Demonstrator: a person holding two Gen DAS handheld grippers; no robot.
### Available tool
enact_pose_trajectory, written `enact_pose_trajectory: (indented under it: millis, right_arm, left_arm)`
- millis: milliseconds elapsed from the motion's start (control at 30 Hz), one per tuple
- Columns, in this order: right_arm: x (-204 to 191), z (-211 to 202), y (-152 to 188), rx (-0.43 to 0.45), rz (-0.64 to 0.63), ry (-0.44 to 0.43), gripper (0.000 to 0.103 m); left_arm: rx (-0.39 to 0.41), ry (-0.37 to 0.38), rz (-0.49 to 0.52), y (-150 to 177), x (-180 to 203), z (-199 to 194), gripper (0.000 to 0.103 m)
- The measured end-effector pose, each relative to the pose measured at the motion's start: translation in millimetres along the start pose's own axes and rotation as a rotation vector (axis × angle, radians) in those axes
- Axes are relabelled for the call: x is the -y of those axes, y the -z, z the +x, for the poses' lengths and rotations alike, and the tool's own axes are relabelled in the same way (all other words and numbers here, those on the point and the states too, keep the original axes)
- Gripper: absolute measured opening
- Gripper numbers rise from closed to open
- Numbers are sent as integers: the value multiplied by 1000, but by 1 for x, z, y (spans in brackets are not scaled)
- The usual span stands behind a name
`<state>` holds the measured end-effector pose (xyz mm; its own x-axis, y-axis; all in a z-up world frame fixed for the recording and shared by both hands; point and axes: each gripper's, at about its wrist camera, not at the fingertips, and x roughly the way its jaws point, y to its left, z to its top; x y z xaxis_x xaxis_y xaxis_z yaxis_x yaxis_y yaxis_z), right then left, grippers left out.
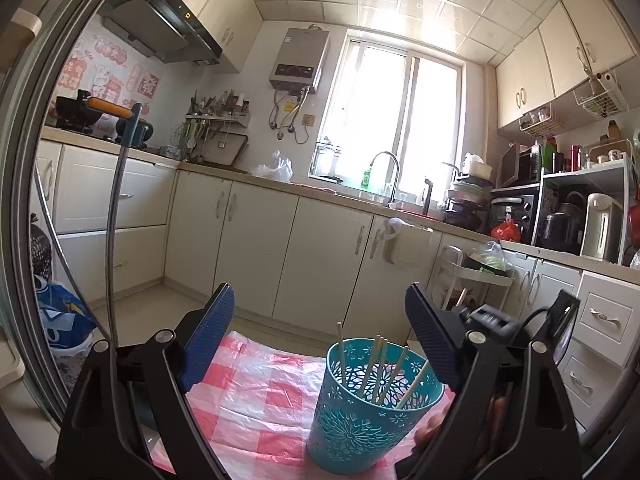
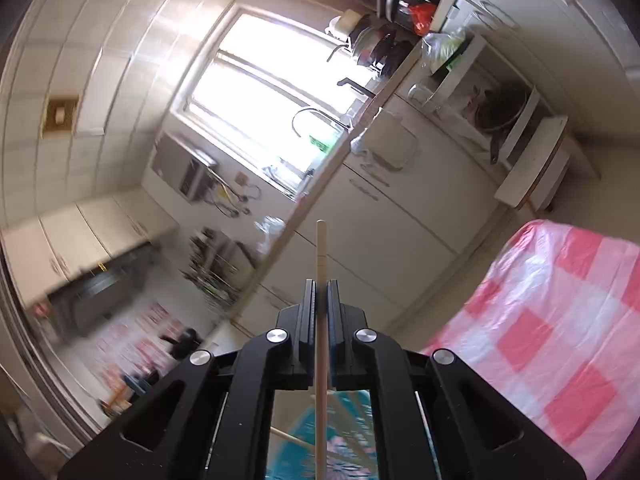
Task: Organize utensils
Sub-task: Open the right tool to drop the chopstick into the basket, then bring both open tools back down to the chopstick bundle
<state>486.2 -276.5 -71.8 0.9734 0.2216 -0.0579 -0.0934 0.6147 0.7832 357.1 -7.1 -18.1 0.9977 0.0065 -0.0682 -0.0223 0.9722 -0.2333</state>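
i am looking along my left tool (image 1: 320,332), whose blue-padded fingers (image 1: 210,336) are standing spread wide with nothing between the pads. just ahead of them, toward the right-hand finger, the teal cut-out holder (image 1: 360,412) is standing upright on the desk (image 1: 256,400), which is wearing a pink and white checked plastic cover. several pale chopsticks (image 1: 378,368) are leaning inside the holder, their tops poking above its rim. part of my right tool (image 1: 496,318) is showing, blurred, just behind the right-hand finger. beyond the desk edge i am seeing cream floor, then a run of cream cupboards, a sink tap (image 1: 386,172) under a bright window (image 1: 390,116), a water heater (image 1: 298,60) on the wall and a range hood (image 1: 160,28) at upper left. in the right wrist view, which is tilted hard over, my right tool (image 2: 321,288) is pressed together on a single chopstick (image 2: 321,260); the stick is running straight through the jaws, its end jutting forward past the tips and its other end running down toward the camera. below the tool, the teal holder (image 2: 348,440) is showing blurred, and the checked desk cover (image 2: 552,340) is lying off to the right. farther off, the kitchen is smeared by motion.
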Motion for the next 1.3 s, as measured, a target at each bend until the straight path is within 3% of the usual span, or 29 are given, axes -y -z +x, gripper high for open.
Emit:
enact_pose_trajectory:
  millis: [200,267,400,467,633,867,1300]
  right_arm:
    - [-9,-3,23,-114,-181,34,8]
    - [-13,-13,33,-177,-248,26,23]
    - [-17,-47,44,-292,-339,21,30]
    - [-20,-70,42,-351,-388,69,47]
    - [-18,-124,46,-459,-445,175,55]
    - [-12,-125,86,-634,-596,285,57]
    - [4,-105,112,-738,-655,312,57]
  left_arm:
    - [-19,-2,1,2,-1,-1,84]
    - [-38,3,6,3,-2,-1,85]
    - [-86,0,3,8,-2,0,87]
    - [-124,-18,15,13,0,3,88]
    - [-226,-55,47,29,6,-2,91]
    - [-262,-59,165,52,17,-24,95]
    - [-314,-64,236,57,20,-5,95]
